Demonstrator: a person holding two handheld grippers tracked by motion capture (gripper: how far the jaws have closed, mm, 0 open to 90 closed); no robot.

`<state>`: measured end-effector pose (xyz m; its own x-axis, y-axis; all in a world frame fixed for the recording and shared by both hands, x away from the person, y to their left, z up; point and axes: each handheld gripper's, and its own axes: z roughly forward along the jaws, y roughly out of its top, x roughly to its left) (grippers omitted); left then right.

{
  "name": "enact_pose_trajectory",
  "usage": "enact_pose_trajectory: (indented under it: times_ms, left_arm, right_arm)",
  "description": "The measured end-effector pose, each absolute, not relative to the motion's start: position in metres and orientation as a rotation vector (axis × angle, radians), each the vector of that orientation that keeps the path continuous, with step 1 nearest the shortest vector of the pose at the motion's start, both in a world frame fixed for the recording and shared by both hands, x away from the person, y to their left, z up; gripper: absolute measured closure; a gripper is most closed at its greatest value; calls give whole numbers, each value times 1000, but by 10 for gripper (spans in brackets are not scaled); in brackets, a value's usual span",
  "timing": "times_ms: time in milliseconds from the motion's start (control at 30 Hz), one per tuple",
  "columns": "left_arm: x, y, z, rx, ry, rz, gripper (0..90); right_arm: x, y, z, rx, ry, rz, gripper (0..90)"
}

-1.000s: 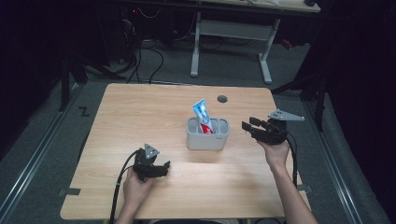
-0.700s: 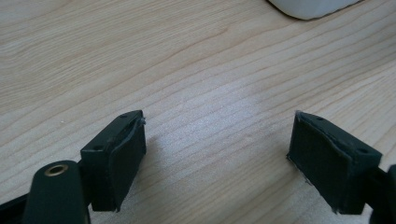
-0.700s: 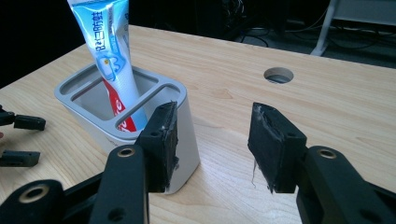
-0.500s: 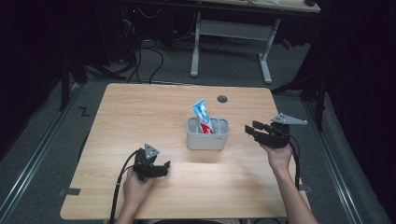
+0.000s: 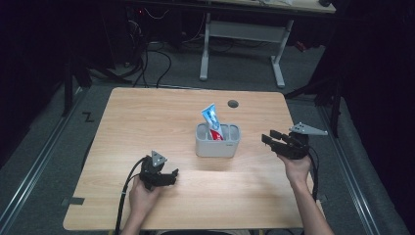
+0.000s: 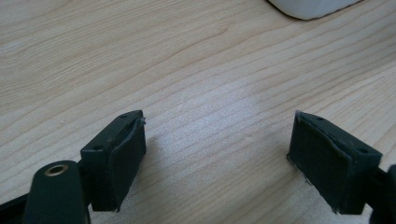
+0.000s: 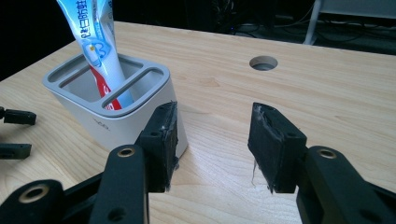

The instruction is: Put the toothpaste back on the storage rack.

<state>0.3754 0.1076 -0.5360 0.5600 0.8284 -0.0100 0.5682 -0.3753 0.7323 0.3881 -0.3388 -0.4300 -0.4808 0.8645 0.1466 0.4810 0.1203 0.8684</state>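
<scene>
Hardly anything has shifted since the earlier frame: my right gripper (image 5: 272, 138) has eased slightly toward the near edge of the desk (image 5: 147, 112) and now hovers just right of the holder (image 5: 218, 141), while my left gripper (image 5: 170, 175) rests in place near the front edge. Both stand with jaws parted and nothing between them; the right is about half open, the left wide over bare wood in its own view. The toothpaste tube (image 7: 100, 44) leans upright in the holder's middle slot, near the desk's centre. My worry is the reach: the tube is tall and tilted, so a jaw coming in low could nudge the light holder and slide or tip it, and a pinch on the slick tube may slip. Blue characters run along the tube, but I can't read them; faint lettering on the holder's wall is too small.
</scene>
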Motion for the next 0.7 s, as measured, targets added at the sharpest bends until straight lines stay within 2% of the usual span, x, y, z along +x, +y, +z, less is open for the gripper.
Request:
enact_pose_trajectory:
  times_ms: [700]
  left_arm:
    - [375,108,-536,2090,1115,473,192]
  right_arm:
    - [381,-345,-449,1352,2023,1293,520]
